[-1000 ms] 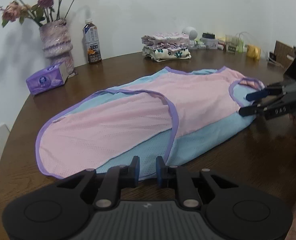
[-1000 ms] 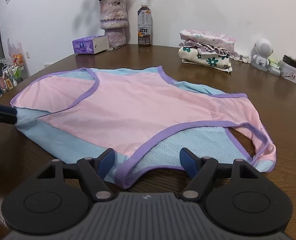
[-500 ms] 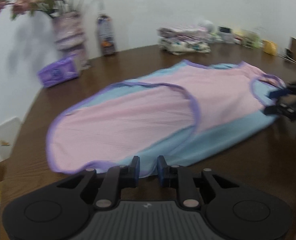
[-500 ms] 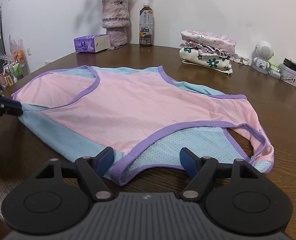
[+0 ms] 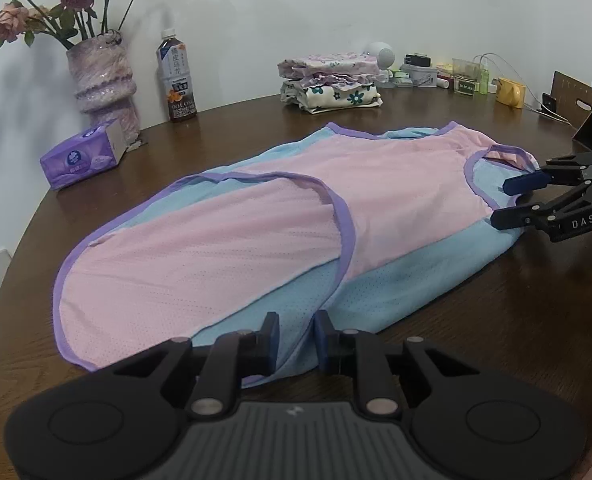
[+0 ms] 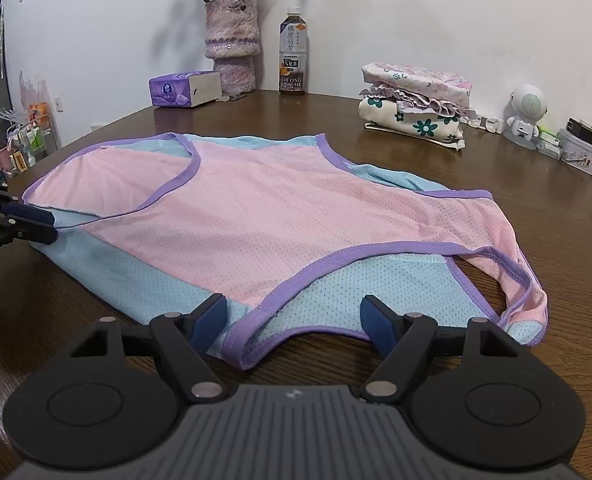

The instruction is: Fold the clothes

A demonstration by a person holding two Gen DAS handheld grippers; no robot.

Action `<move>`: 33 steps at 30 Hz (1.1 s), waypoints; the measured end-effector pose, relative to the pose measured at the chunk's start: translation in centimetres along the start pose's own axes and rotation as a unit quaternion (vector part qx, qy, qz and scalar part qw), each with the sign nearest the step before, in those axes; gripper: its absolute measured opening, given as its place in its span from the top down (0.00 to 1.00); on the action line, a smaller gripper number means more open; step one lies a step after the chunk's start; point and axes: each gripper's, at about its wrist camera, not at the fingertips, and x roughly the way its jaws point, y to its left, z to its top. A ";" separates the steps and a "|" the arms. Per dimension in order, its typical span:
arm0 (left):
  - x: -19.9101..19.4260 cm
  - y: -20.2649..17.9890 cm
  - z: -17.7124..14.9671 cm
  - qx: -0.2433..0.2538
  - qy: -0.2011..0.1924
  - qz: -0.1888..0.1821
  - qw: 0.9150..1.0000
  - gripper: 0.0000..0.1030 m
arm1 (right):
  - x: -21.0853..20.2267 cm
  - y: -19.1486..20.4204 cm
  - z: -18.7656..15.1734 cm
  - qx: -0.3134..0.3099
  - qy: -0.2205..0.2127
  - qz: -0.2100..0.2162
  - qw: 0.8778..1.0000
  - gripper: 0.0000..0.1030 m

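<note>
A pink and light-blue mesh garment [image 5: 280, 236] with purple trim lies spread flat on the brown wooden table [image 5: 495, 320]. At its near hem, my left gripper [image 5: 296, 336] has its fingers drawn close on a fold of blue fabric. The right wrist view shows that gripper [image 6: 44, 224] pinching the garment's [image 6: 256, 220] far-left edge. My right gripper [image 6: 296, 320] is open wide, one finger on each side of the purple-edged armhole at the near end. It also appears open at the strap end [image 5: 507, 200] in the left wrist view.
A stack of folded clothes [image 5: 331, 84] sits at the back of the table. A flower vase [image 5: 104, 80], a tea bottle [image 5: 176, 76] and a purple tissue box [image 5: 82, 154] stand at the back left. Small items and a white speaker figure [image 6: 527, 116] line the back right.
The left wrist view swung left and blurred half a second ago, then came back closer to the hem. Its fingers stand slightly closer together. The right gripper has barely moved.
</note>
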 end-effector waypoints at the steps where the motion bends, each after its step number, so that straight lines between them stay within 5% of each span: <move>1: 0.0 -0.1 0.0 0.001 -0.001 -0.001 1.000 0.85 | 0.0 0.0 0.0 0.000 0.000 0.000 1.000 0.27; 4: 0.0 -0.4 0.1 0.011 -0.004 0.003 1.000 0.98 | 0.0 0.0 0.0 0.000 0.000 0.000 1.000 0.27; 12: 0.0 -2.0 0.4 0.068 -0.009 0.061 0.996 0.98 | 0.0 0.0 -0.1 -0.001 -0.002 -0.001 1.000 0.27; 16: -0.4 -1.1 0.3 0.023 -0.011 0.072 0.997 0.82 | 0.0 0.1 0.0 -0.001 -0.002 0.000 1.000 0.27; 19: -1.3 -0.2 0.8 -0.032 -0.038 0.073 0.996 0.55 | 0.0 -0.1 0.0 0.000 -0.001 0.002 1.000 0.27; 23: -1.5 0.1 2.0 -0.087 -0.068 0.041 0.993 0.47 | -0.2 -0.5 0.3 0.017 -0.002 0.012 1.000 0.26; 33: 2.5 -2.3 3.3 -0.100 -0.040 0.029 0.994 0.46 | -1.3 -4.8 1.0 0.082 -0.022 -0.009 0.996 0.26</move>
